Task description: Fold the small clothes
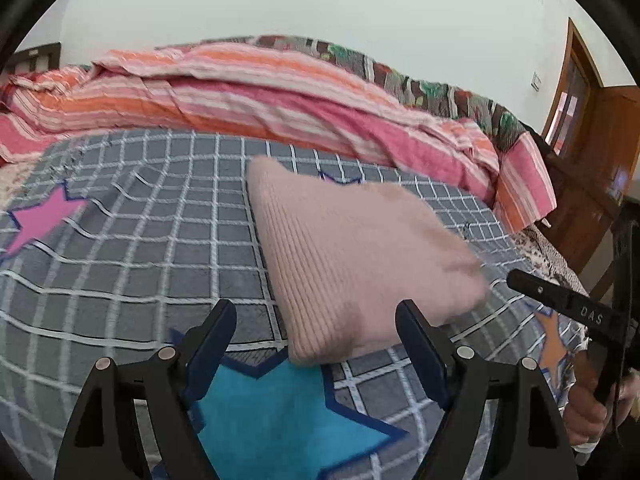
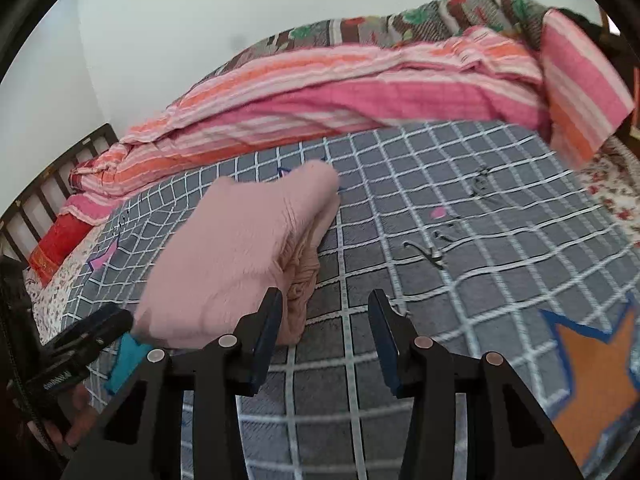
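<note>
A folded pale pink ribbed knit garment lies on the grey white-checked bedspread with coloured stars, just ahead of the left gripper, whose jaws stand wide apart with nothing between them. The right gripper sits just right of the garment's bunched edge, jaws parted and empty. Beyond the garment, farther from both tools, a pink and orange striped quilt is heaped.
</note>
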Available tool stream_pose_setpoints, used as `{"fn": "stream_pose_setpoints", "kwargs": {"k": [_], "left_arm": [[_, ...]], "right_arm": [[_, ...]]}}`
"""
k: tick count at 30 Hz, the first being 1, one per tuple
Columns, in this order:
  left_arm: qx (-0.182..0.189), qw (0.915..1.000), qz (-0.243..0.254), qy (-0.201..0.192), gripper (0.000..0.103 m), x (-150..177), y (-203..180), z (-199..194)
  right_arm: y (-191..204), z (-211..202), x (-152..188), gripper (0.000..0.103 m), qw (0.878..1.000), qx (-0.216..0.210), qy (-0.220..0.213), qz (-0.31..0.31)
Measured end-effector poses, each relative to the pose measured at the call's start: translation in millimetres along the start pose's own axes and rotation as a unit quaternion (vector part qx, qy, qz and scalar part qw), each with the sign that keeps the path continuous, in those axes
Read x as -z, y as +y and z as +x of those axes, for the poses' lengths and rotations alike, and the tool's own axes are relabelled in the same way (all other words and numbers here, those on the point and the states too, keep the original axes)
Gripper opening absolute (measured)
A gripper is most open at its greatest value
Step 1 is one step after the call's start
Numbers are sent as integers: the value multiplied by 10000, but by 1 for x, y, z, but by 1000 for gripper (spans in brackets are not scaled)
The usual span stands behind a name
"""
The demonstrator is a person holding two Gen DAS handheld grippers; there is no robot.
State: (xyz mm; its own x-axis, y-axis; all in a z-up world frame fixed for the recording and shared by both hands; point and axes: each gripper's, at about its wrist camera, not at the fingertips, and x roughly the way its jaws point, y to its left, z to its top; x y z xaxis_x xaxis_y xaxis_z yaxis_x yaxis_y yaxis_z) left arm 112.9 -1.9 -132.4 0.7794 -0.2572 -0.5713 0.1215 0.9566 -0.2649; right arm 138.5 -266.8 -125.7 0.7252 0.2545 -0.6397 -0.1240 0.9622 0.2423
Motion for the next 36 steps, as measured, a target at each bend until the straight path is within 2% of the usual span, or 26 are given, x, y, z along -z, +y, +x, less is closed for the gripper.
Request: {"fn": "stream_pose_setpoints", "kwargs": {"k": [3,4,6,9,11,13,16,18,23,36], "left_arm": [[-183,9998,-46,-43,81,-13,-7,-29],[-312,9995,-83,-42,81,-16,-9,-37],[-402,9991,-144,-57,83,-21,-15,-53],[-520,9985,-94,-106,87,-27,-27,-78],[-657,9978,-15,-129,87,-29,-34,-91],[-704,9974,34,-170,88,-33,-42,-103],[-849,9961,144,-215,91,-34,-51,-119],[-1010,9943,239,-261,92,-33,-58,-127],[-1117,9930,305,-242,92,-28,-65,-135],[-1208,9919,332,-202,92,-19,-67,-143]], "right_arm": [[13,-28,-5,47,9997,198,-64,-138],[18,-37,-7,55,9994,273,-73,-221],[28,-55,-9,65,9981,489,-114,-355],[40,-79,-11,72,9965,625,-212,-518],[46,-94,-11,73,9953,752,-234,-556],[49,-103,-10,84,9944,843,-229,-587],[50,-117,-5,94,9944,826,-298,-595],[48,-124,-3,95,9945,829,-303,-568],[40,-132,4,98,9939,964,-295,-442],[37,-143,12,98,9942,912,-403,-406]]}}
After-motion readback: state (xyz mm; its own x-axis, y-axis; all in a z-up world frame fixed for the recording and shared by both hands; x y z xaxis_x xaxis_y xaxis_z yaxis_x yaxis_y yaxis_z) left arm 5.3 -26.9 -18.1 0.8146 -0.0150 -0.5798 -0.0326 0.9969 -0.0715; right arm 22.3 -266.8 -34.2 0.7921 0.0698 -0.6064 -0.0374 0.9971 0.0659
